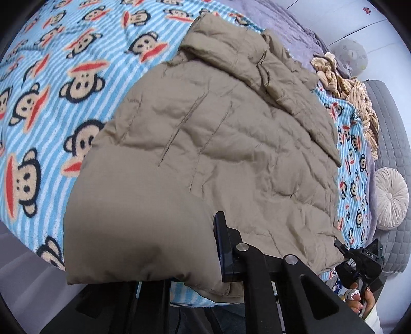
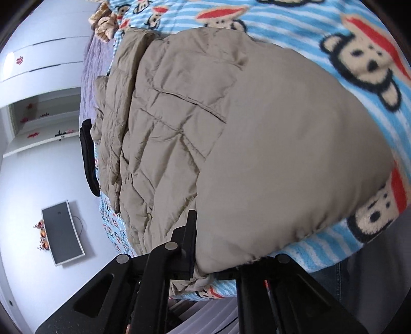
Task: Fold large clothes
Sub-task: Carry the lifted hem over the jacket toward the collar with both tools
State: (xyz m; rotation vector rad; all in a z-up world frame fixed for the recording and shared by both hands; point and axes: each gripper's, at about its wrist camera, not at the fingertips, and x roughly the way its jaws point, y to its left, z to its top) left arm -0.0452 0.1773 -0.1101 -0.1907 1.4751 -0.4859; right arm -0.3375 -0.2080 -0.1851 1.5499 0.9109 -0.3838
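Observation:
A large beige quilted jacket lies spread on a bed with a blue striped monkey-print blanket. In the left wrist view my left gripper is shut on the jacket's near hem; one black finger shows and the fabric drapes over the other. At the right, a hand holds my right gripper at the jacket's hem corner. In the right wrist view the right gripper is shut on the jacket hem, with fabric bulging over its right finger.
A striped tan garment lies bunched at the bed's far right, near a purple sheet. A round pale cushion rests on grey quilted padding. A dark object sits at the bed's edge. On the white wall hangs a screen.

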